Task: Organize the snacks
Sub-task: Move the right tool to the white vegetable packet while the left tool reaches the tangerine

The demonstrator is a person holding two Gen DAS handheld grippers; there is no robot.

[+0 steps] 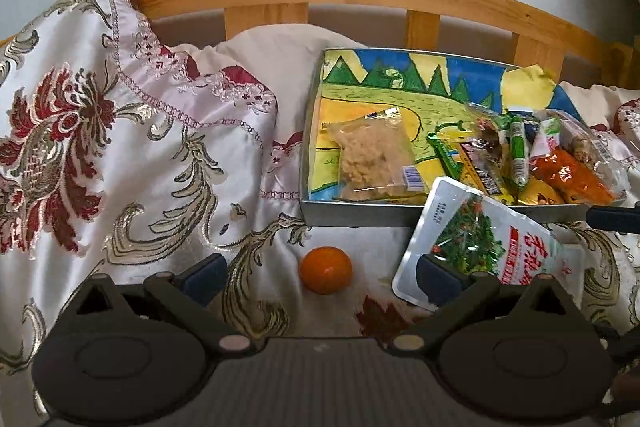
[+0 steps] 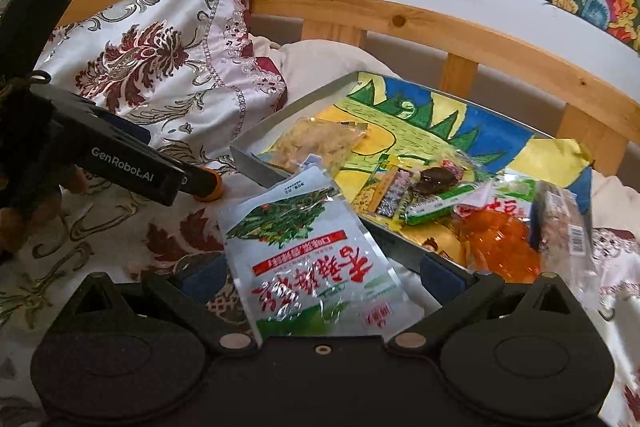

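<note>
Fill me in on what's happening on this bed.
A person is sorting snacks into a metal tray lined with a colourful drawing, one handheld tool in each hand. The right tool is open around a silver pouch with red lettering that leans over the tray's near edge, not yet gripped. The left tool hangs open above a small orange lying on the bedspread outside the tray. A clear bag of pale snacks and several other packets already sit inside.

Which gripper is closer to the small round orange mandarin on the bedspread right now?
Left. The left gripper is open with the small round orange mandarin between its fingers. The right gripper is further right, open around the silver vegetable snack pouch.
</note>
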